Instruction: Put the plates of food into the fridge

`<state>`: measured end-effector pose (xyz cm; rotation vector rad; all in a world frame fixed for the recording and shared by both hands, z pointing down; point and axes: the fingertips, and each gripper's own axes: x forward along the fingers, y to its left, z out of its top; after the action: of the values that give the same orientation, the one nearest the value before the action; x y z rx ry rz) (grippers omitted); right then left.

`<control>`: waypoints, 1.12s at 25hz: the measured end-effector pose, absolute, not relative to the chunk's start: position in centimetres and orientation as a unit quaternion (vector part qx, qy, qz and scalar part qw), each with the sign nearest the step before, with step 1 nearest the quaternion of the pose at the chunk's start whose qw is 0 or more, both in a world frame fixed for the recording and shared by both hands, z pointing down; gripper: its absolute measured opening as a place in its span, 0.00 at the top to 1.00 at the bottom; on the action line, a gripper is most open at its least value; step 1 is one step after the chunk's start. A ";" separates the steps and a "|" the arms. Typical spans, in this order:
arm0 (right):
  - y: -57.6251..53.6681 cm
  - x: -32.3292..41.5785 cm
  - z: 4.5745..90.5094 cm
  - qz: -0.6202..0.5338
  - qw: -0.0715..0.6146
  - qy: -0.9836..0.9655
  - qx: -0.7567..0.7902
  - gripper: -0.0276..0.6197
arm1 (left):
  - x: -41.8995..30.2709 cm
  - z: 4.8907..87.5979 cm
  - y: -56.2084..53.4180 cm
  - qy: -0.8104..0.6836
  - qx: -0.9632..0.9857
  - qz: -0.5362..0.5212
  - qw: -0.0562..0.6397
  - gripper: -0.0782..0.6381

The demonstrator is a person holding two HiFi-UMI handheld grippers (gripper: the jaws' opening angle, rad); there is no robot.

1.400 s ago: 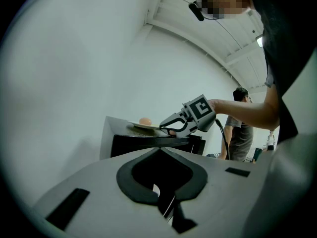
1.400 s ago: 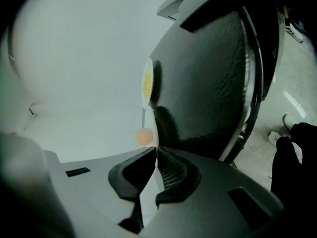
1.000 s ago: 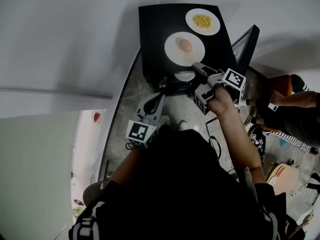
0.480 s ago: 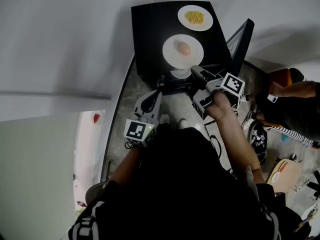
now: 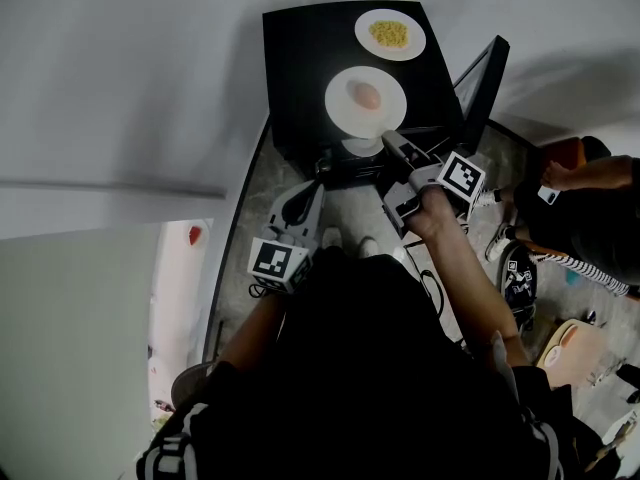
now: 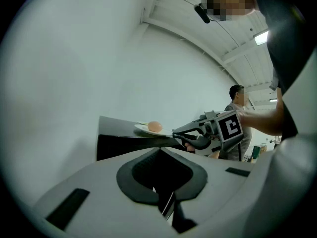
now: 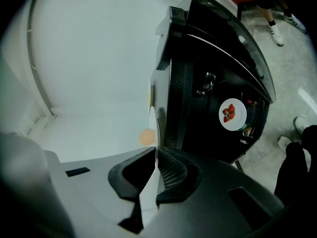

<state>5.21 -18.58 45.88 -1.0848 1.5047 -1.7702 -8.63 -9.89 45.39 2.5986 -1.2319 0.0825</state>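
Right gripper (image 5: pixel 385 136) is clamped tight on the near rim of the white plate (image 5: pixel 345 110) with the pale egg (image 5: pixel 367 95) on it, by the front edge of the black fridge top (image 5: pixel 300 68). The plate of yellow food (image 5: pixel 410 48) sits at the back right corner. A plate of strawberries (image 7: pixel 232 114) is already inside the open fridge. Left gripper (image 5: pixel 320 171) is closed and empty.

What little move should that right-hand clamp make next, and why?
Probably lift the plate with the egg slightly off the fridge top, held level. The right gripper is shut on the plate's near rim, the egg sits loose on it, and the door stands open, with a strawberry plate already inside.
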 end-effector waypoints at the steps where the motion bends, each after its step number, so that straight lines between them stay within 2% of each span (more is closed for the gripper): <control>1: -18.7 5.2 45.9 -0.660 0.287 0.565 -0.403 0.91 | -8.6 45.4 -9.8 -0.424 0.895 0.027 0.132 0.86; 6: -19.0 5.0 45.2 -0.650 0.300 0.579 -0.390 0.90 | -8.6 45.4 -9.4 -0.425 0.895 0.031 0.130 0.86; 14: -19.0 4.3 44.9 -0.663 0.314 0.569 -0.370 0.77 | -8.4 45.7 -8.7 -0.426 0.894 0.029 0.134 0.86; 18: -18.6 4.3 45.3 -0.676 0.315 0.552 -0.373 0.78 | -8.6 45.3 -8.5 -0.429 0.893 0.028 0.135 0.86; 20: -18.6 4.3 45.6 -0.684 0.309 0.546 -0.372 0.82 | -8.7 45.2 -8.5 -0.430 0.892 0.031 0.134 0.86; 21: -18.6 4.3 45.8 -0.685 0.306 0.547 -0.371 0.88 | -8.7 45.2 -8.6 -0.431 0.892 0.031 0.135 0.86; 28: -18.5 4.8 46.2 -0.673 0.327 0.555 -0.363 0.91 | -8.4 45.8 -9.5 -0.426 0.894 0.030 0.134 0.86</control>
<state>4.80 -18.52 46.16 -0.9508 1.4539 -1.7640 -8.43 -9.49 45.77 2.5910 -1.2356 0.0870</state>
